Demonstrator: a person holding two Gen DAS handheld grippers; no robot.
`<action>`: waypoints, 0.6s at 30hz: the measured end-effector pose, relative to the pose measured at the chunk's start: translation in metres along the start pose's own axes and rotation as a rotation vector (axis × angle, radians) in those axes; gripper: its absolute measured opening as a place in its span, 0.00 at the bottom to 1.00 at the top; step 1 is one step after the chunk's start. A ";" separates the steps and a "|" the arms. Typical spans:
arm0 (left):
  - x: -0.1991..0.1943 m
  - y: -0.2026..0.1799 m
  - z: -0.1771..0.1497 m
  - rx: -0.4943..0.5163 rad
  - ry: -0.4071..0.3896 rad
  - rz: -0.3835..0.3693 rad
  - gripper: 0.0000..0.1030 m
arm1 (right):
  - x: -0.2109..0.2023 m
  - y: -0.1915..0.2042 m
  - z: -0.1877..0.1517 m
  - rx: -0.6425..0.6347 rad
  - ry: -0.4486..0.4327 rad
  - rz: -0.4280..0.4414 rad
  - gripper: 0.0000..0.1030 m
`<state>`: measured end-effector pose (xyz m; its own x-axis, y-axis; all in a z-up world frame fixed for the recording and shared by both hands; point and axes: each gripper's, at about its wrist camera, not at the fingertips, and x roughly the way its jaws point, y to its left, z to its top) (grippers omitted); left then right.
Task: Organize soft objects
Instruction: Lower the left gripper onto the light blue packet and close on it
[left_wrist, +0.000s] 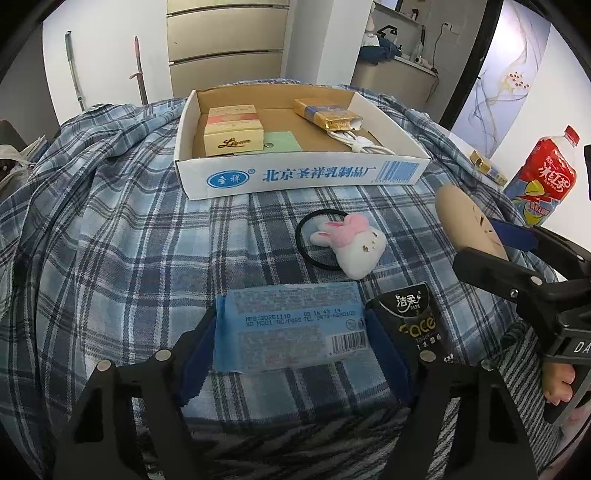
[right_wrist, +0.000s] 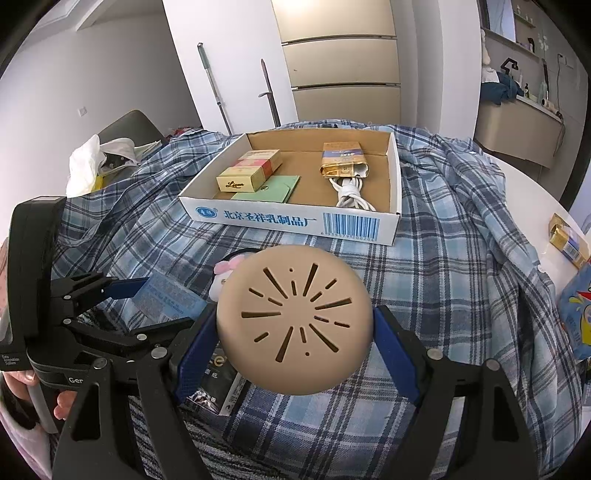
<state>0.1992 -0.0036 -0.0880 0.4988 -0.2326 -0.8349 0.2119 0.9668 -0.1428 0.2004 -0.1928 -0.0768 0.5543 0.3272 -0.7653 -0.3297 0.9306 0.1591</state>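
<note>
So the left gripper (left_wrist: 291, 332) is sitting right around a blue tissue pack (left_wrist: 291, 328) that's lying flat on the plaid cloth (left_wrist: 122, 258), with the blue pads (left_wrist: 388, 350) right up against both ends of the pack; whether they're actually pressing into it I honestly can't tell. The right gripper (right_wrist: 295, 343) is holding a tan round squishy bun (right_wrist: 295, 319) with dark streaks on its face, pads pinching it on both sides and lifting it clear of the cloth. Just past the blue pack, a little white bunny plush with a pink bow (left_wrist: 351, 243) is lying on a black hair tie (left_wrist: 314, 236), and a black tissue pack (left_wrist: 413, 317) is sitting just beside the blue one on its right. Further back, a white cardboard tray (left_wrist: 295, 177) is holding small boxes, a green card and a coiled white cable. A red drink bottle (left_wrist: 546, 177) is standing off to the right.
</note>
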 end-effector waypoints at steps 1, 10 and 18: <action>-0.002 0.001 0.000 -0.005 -0.012 -0.001 0.75 | 0.000 0.000 0.000 0.000 0.000 -0.002 0.78; -0.016 -0.003 -0.002 0.021 -0.081 0.019 0.74 | -0.003 0.000 0.000 -0.002 -0.018 -0.003 0.78; -0.002 -0.005 -0.001 0.034 -0.017 0.058 0.77 | -0.001 0.001 0.001 -0.004 -0.011 -0.006 0.78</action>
<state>0.1963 -0.0084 -0.0863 0.5253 -0.1781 -0.8320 0.2102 0.9747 -0.0759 0.2003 -0.1921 -0.0755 0.5644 0.3233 -0.7596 -0.3295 0.9319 0.1518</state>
